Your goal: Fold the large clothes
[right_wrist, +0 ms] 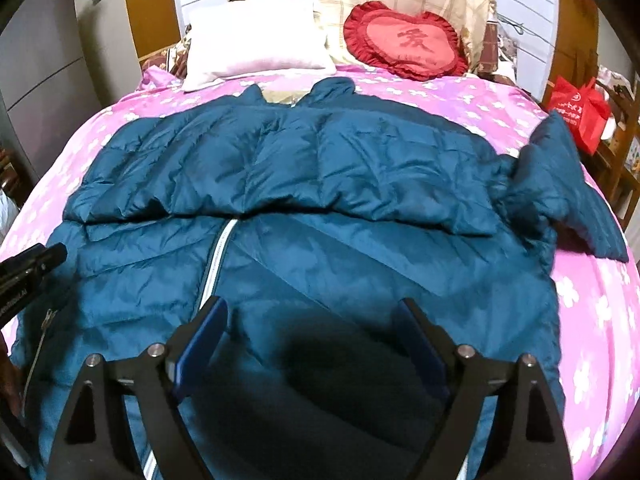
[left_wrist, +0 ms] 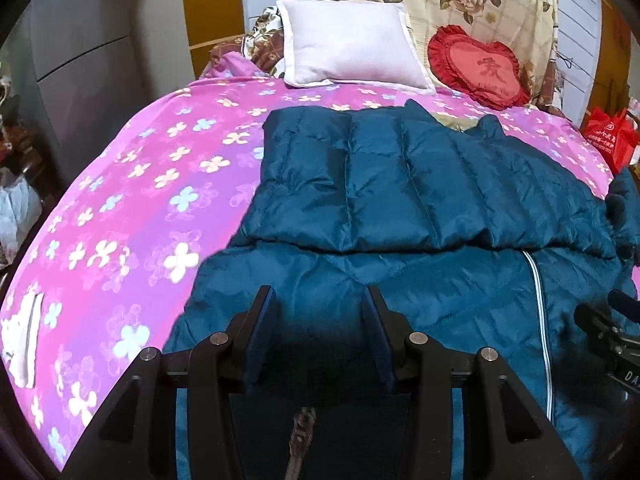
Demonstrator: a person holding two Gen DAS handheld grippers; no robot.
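Hovering over the near hem of the teal puffer jacket [right_wrist: 320, 184], I have both tools pointed down at it. The jacket lies flat on the bed [left_wrist: 120, 208], collar at the far end toward the white pillow [left_wrist: 348, 48], one sleeve already laid across the chest ahead of my tools, the other sleeve [right_wrist: 568, 192] bunched off to the right. My right tool [right_wrist: 312, 320] stands wide open with nothing between its pads, just right of the zipper [right_wrist: 218, 256], ready to pinch the hem. My left tool [left_wrist: 320, 308] is partly open over the fabric, gripping nothing I can see. I judge the spacing lets me lift the bottom edge evenly and fold it toward the collar.
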